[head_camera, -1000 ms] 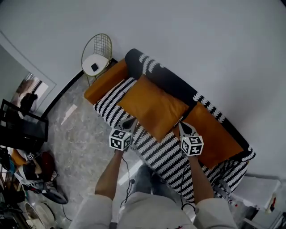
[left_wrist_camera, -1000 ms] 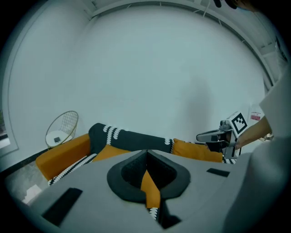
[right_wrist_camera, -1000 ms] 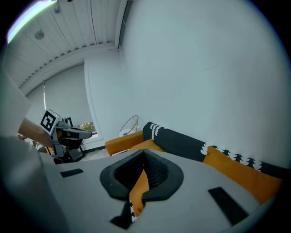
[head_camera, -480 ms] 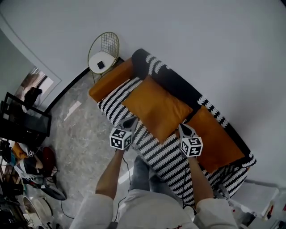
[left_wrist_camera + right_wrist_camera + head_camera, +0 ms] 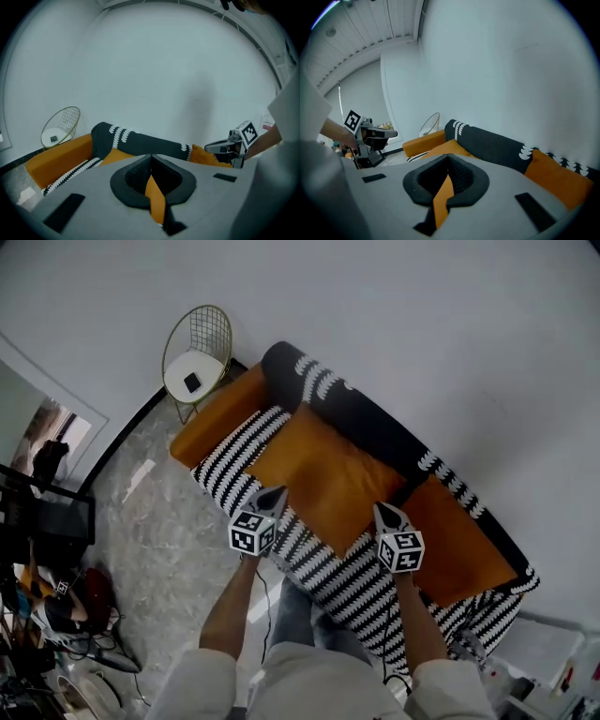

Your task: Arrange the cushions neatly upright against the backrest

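Cushion being held at two corners
The left gripper [image 5: 272, 495] and right gripper [image 5: 386, 512] are clamping the large square orange fabric cushion [image 5: 328, 474], which is lying over the black-and-white striped sofa seat [image 5: 232, 457], its far edge by the dark backrest [image 5: 367, 424].

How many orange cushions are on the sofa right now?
2: the middle cushion, gripped by left gripper and right gripper; the right cushion by the backrest. Orange armrest excluded. None apparently hidden.

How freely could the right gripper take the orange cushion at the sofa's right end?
Probably not yet: the right gripper is shut on the middle cushion, though nothing blocks the right-end cushion.
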Demonstrator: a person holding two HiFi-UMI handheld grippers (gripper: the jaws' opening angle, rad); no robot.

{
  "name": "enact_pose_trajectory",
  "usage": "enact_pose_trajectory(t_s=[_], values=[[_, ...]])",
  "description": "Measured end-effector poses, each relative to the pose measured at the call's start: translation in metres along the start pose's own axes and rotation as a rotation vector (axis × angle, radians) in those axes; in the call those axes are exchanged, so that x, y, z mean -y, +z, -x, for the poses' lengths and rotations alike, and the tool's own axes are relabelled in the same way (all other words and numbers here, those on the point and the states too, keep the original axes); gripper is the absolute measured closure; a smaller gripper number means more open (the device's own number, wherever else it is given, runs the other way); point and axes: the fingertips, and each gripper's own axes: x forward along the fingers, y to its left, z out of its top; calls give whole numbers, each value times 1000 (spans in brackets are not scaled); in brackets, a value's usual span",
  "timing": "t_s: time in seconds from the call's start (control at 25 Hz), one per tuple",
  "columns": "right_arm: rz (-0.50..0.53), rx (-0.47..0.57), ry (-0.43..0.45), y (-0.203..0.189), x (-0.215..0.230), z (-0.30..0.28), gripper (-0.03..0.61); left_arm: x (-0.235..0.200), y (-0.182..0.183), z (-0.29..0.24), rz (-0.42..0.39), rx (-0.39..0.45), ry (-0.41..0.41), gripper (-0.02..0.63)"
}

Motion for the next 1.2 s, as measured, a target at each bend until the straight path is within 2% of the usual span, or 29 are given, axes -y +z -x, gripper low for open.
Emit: enact_pose_trajectory(t_s=[0.44, 0.72, 1.2], values=[[-68, -63, -50, -24, 42, -131, 549, -108, -24, -110, 15, -97, -33, 583], [-89, -117, -94, -30, 60, -163, 549, -145, -26, -148, 12, -152, -69, 583], [-235, -271, -174, -131, 79, -174, 549, -171, -106, -194, 75, -291, -83, 583]])
